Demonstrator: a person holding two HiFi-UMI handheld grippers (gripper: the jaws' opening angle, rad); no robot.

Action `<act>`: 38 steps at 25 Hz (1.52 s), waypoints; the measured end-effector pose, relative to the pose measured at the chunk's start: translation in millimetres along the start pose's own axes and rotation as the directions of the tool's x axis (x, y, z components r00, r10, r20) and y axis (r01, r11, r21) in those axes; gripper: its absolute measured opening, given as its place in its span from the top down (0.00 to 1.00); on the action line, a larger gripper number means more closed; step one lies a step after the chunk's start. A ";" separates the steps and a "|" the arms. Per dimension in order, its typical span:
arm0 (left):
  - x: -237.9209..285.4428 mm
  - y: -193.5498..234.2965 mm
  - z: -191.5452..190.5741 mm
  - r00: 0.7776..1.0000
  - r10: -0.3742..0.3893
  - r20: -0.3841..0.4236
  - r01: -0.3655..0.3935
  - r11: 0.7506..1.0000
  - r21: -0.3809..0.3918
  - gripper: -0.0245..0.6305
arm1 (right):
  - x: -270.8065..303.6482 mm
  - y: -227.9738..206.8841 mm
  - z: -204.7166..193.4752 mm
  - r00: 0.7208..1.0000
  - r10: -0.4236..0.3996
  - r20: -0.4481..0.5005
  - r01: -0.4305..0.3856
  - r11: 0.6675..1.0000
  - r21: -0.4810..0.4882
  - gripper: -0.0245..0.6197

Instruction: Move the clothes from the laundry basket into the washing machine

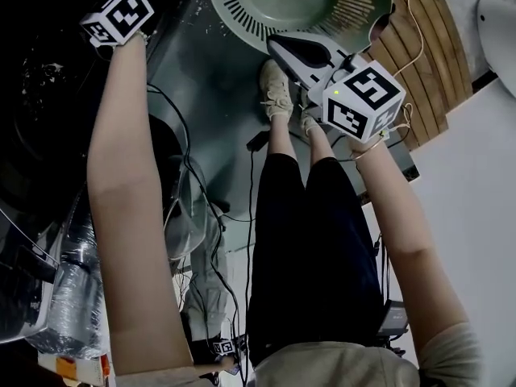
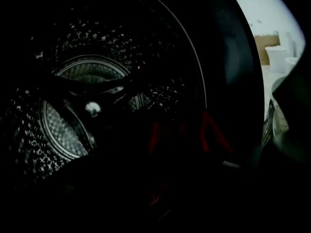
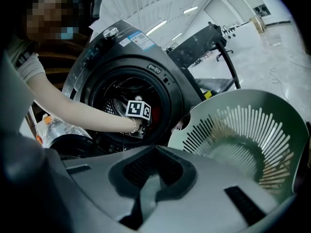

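The dark front-loading washing machine (image 3: 121, 47) has its door open. My left gripper's marker cube (image 1: 121, 10) is at the drum's mouth (image 3: 116, 101), with the arm reaching in. In the left gripper view the perforated steel drum (image 2: 63, 125) fills the picture. Dark cloth with red patches (image 2: 214, 135) lies low in front, and the jaws are lost in the dark. The green slotted laundry basket (image 3: 228, 125) lies tilted on its side with no clothes showing inside. My right gripper (image 3: 150, 183) hovers by the basket's rim (image 1: 242, 14), shut with nothing in it.
The person's legs and shoes (image 1: 276, 95) stand between the machine and the basket. Black cables (image 1: 211, 216) trail over the floor. A wooden slatted panel (image 1: 427, 71) lies by the basket. A plastic-wrapped bundle (image 1: 72, 297) sits beside the machine. A black frame (image 3: 204, 42) stands behind it.
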State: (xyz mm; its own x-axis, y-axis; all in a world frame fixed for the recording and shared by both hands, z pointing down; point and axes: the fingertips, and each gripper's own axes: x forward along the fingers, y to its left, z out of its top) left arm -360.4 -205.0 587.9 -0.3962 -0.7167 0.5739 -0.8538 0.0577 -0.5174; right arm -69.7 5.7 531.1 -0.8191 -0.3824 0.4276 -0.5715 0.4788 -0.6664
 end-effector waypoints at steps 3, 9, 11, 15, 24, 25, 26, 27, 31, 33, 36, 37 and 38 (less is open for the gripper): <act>-4.1 -2.5 3.2 1.000 -0.015 0.012 0.016 0.999 -0.039 0.84 | -6.6 3.1 0.5 1.000 -0.004 0.001 0.004 1.000 -0.011 0.95; -65.8 -1.8 1.8 0.997 -0.066 0.040 0.068 0.995 -0.075 0.77 | -29.6 17.5 21.1 0.998 -0.064 -0.019 0.061 0.993 -0.102 0.95; -94.6 -8.5 5.4 0.994 -0.100 0.044 0.103 0.992 -0.073 0.77 | -40.3 24.1 34.2 0.996 -0.085 -0.023 0.081 0.988 -0.134 0.95; -166.7 -34.9 25.9 0.966 -0.250 0.071 0.256 0.960 -0.109 0.77 | -66.2 53.7 68.4 0.995 -0.094 -0.026 0.088 0.981 -0.174 0.95; -382.7 -39.3 140.8 0.717 -0.626 0.307 0.671 0.739 -0.061 0.79 | -167.5 152.6 154.0 0.990 -0.137 0.034 0.141 0.960 -0.241 0.95; -403.0 -30.2 153.0 0.699 -0.637 0.325 0.690 0.720 -0.073 0.80 | -179.0 162.8 163.1 0.989 -0.142 0.049 0.150 0.955 -0.255 0.95; -421.8 -21.0 165.3 0.687 -0.639 0.346 0.700 0.709 -0.079 0.84 | -190.0 171.9 172.5 0.987 -0.148 0.065 0.160 0.949 -0.270 0.95; -439.2 -12.2 177.3 0.678 -0.636 0.369 0.706 0.704 -0.083 0.87 | -200.3 180.3 181.9 0.985 -0.153 0.079 0.169 0.944 -0.283 0.95; -493.9 17.3 216.6 0.664 -0.603 0.441 0.711 0.693 -0.123 0.93 | -232.3 213.3 217.6 0.976 -0.178 0.124 0.210 0.922 -0.325 0.95; -516.3 24.4 230.2 0.648 -0.597 0.472 0.729 0.667 -0.157 0.95 | -245.2 230.0 233.2 0.972 -0.185 0.148 0.224 0.919 -0.325 0.95; -547.3 24.1 246.7 0.596 -0.628 0.501 0.780 0.602 -0.173 0.95 | -261.1 254.4 256.9 0.961 -0.177 0.214 0.239 0.919 -0.314 0.95; -557.7 24.9 253.1 0.573 -0.640 0.511 0.796 0.583 -0.163 0.95 | -264.4 263.3 264.2 0.958 -0.172 0.232 0.242 0.916 -0.321 0.95; -568.5 25.8 259.9 0.548 -0.655 0.521 0.811 0.567 -0.141 0.95 | -267.2 272.9 270.9 0.956 -0.164 0.245 0.242 0.910 -0.336 0.95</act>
State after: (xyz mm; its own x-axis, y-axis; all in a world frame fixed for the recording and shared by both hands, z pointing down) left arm -69.4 23.3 83.3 0.5176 -0.7925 0.3226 -0.8534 -0.4509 0.2616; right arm 6.9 24.5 69.6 -0.6770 -0.6374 0.3681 -0.7352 0.6090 -0.2976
